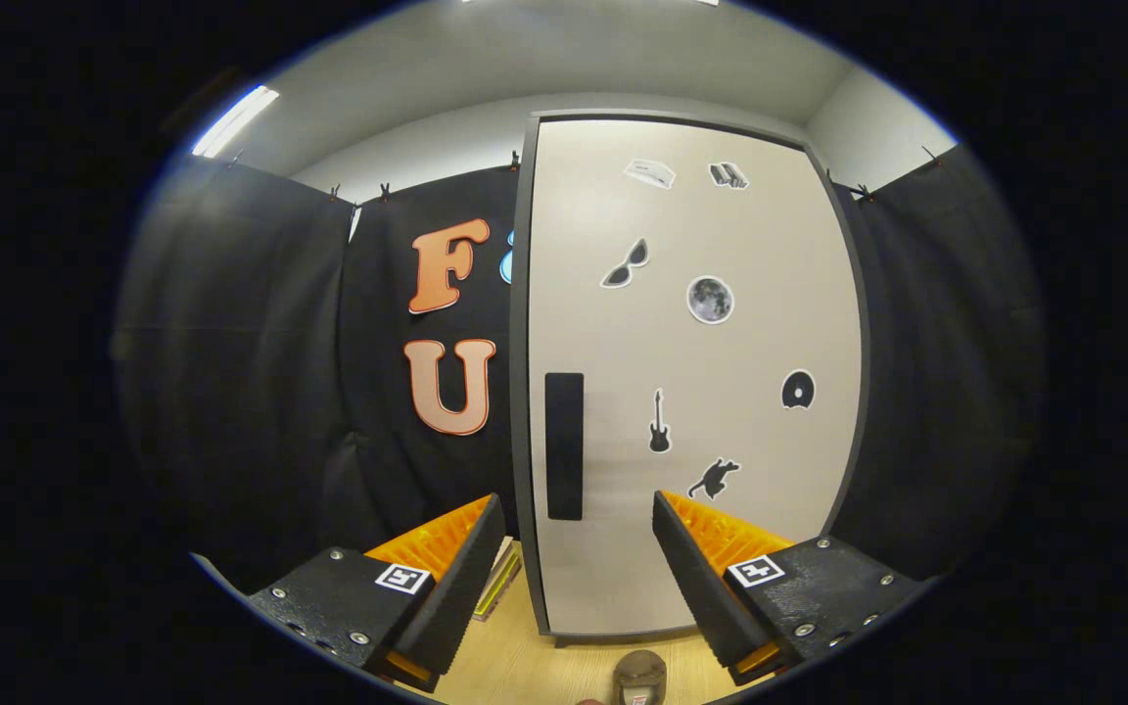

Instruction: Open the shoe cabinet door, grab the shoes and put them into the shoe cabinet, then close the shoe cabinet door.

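The shoe cabinet [691, 343] stands upright ahead of me, its pale door [721, 441] shut inside a dark frame. A tall black handle [564, 446] runs down the door near its left edge, just beyond my fingers. My gripper [579, 524] is open with nothing between its fingers, and the handle sits roughly in line with the gap. A brown shoe [640, 678] lies on the wooden floor below, between the fingers and in front of the cabinet's base. Small stickers dot the door.
Black cloth walls hang to the left and right of the cabinet. Something flat, like a stack of thin items [497, 586], lies on the light wooden floor [515, 666] beside the cabinet's left foot, partly hidden by my left finger.
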